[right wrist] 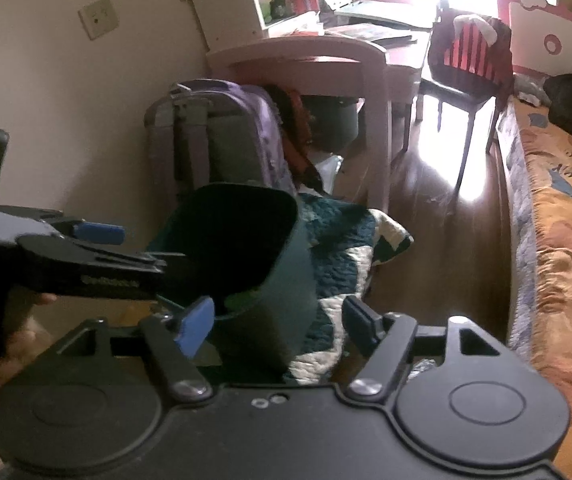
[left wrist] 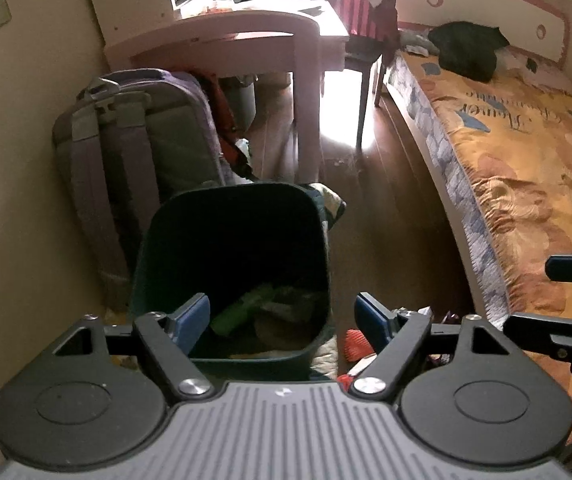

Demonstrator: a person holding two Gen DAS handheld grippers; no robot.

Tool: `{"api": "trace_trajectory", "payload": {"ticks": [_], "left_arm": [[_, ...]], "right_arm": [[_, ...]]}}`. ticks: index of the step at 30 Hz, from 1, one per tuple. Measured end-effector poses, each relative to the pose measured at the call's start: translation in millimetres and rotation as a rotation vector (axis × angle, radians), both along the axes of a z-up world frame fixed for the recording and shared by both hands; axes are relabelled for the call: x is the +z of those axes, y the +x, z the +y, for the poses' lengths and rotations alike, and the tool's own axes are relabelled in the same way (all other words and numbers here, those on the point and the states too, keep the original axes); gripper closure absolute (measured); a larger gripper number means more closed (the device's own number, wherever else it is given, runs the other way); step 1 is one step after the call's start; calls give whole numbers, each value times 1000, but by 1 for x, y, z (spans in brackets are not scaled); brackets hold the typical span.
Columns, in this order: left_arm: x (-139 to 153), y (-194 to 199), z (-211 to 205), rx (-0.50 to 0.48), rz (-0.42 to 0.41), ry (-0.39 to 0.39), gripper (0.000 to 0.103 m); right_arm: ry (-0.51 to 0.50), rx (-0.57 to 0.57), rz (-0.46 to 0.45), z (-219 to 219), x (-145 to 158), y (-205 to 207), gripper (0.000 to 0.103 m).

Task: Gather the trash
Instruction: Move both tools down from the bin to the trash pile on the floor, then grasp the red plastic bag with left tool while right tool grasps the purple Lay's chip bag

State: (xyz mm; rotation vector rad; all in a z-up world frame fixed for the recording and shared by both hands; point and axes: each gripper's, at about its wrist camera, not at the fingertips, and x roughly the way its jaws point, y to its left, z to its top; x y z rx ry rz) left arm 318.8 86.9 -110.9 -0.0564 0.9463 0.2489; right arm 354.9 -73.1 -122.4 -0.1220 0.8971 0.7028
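The right gripper [right wrist: 277,320] stood open and empty at lower centre before the dark green bin [right wrist: 286,264]; the left gripper [right wrist: 97,236] entered mid-left.

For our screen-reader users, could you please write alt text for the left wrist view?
The open, empty left gripper hovers above a dark green trash bin with a green bottle and other scraps inside. Behind the bin a purple backpack leans on the wall beside a pink desk; a bed runs along the right.

The trash bin [left wrist: 233,264] stands on the floor with litter [left wrist: 241,312] inside it. A backpack [left wrist: 133,152] is behind the bin to its left, a desk [left wrist: 245,40] farther behind, and a bed [left wrist: 526,168] to its right.
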Motion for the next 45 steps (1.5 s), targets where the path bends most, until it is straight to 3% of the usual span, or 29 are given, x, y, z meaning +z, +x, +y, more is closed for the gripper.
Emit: {"api": "trace_trajectory", "payload": {"ticks": [7, 12, 17, 22, 28, 36, 45], "left_arm": [[-4, 13, -58, 60, -13, -39, 23], [-19, 30, -89, 64, -7, -90, 23], [-53, 45, -109, 46, 24, -119, 17], [-104, 56, -113, 36, 67, -204, 6], [-189, 69, -115, 54, 111, -189, 3], [-328, 79, -126, 65, 210, -132, 3], [-479, 83, -155, 68, 331, -56, 3]], "right_arm": [[-44, 31, -36, -81, -10, 15, 19], [-60, -5, -1, -130, -33, 29, 16], [-68, -77, 47, -164, -65, 44, 14], [-82, -144, 64, -185, -104, 51, 7], [-114, -194, 134, -193, -188, 61, 4], [-173, -284, 212, -191, -322, 84, 4], [-273, -268, 250, -191, -458, 106, 5]]}}
